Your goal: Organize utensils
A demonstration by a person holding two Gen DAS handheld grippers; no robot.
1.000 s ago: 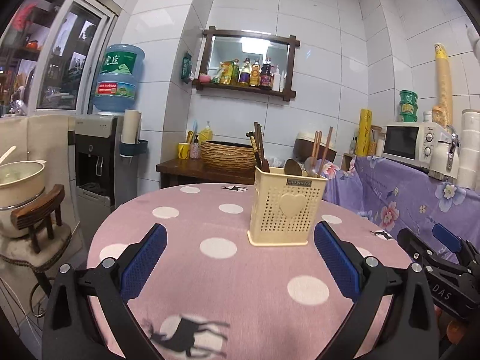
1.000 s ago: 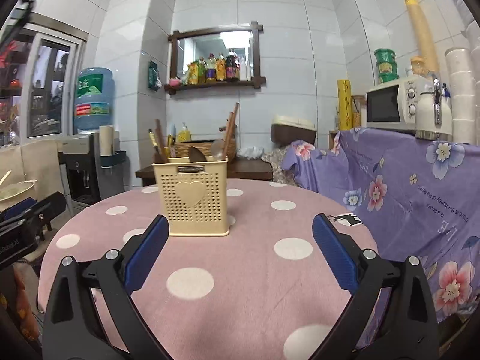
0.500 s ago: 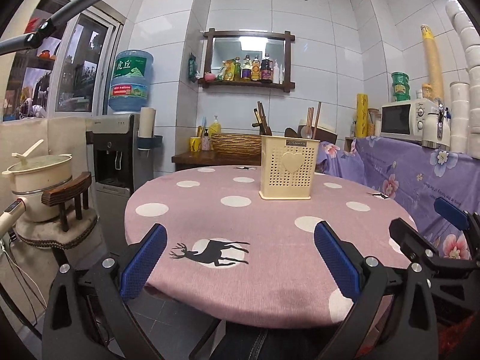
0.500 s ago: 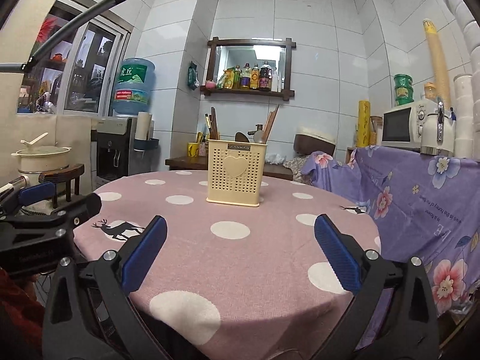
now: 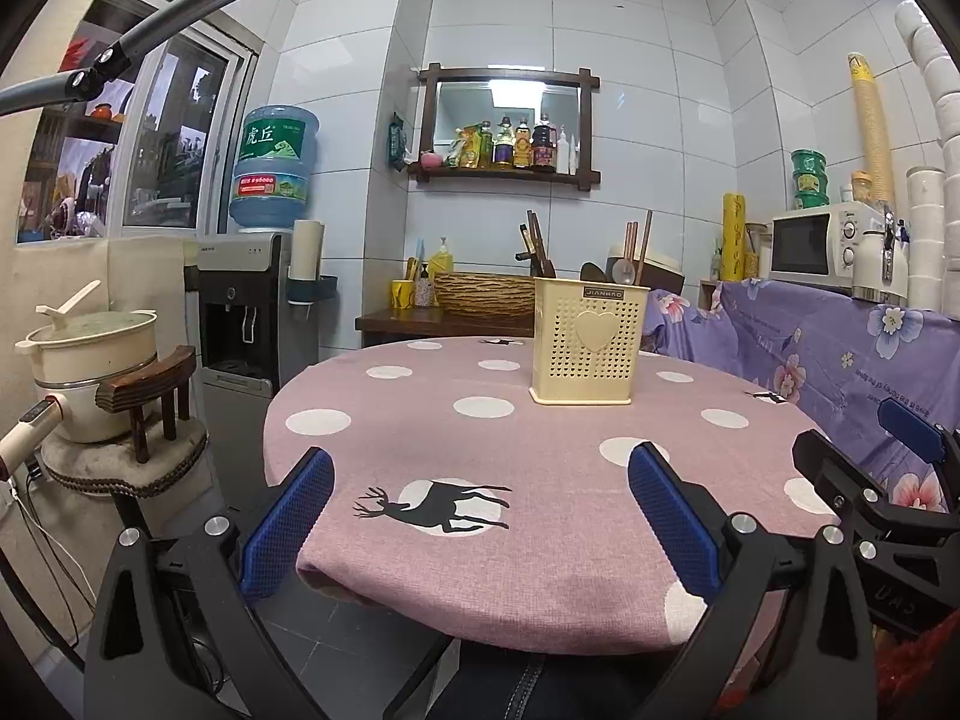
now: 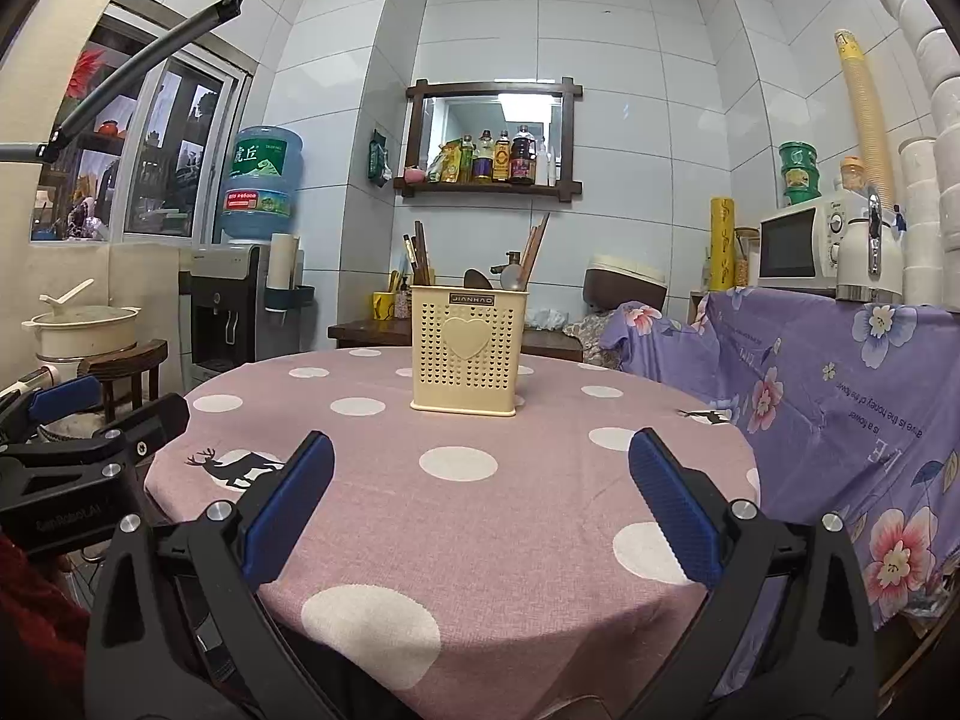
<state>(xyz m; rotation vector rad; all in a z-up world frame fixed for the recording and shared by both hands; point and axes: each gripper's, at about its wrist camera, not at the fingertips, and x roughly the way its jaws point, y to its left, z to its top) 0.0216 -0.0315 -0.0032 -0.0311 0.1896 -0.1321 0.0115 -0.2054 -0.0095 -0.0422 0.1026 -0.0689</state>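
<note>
A cream perforated utensil holder (image 5: 590, 348) with a heart on its front stands on the round pink polka-dot table (image 5: 480, 450). Chopsticks, spoons and dark utensils (image 5: 630, 258) stick out of its top. It also shows in the right wrist view (image 6: 465, 357). My left gripper (image 5: 480, 504) is open and empty, near the table's front edge, well back from the holder. My right gripper (image 6: 480, 492) is open and empty, also back at the near edge. No loose utensils lie on the table.
A purple flowered cloth (image 6: 840, 372) covers the counter on the right, with a microwave (image 6: 804, 243) on it. A water dispenser (image 5: 252, 306) and a pot on a stool (image 5: 90, 360) stand left. A side table with a woven basket (image 5: 483, 294) is behind.
Both grippers have pulled back from the holder to the table's near edge. The holder looks smaller and farther away. Both stay open and empty.
</note>
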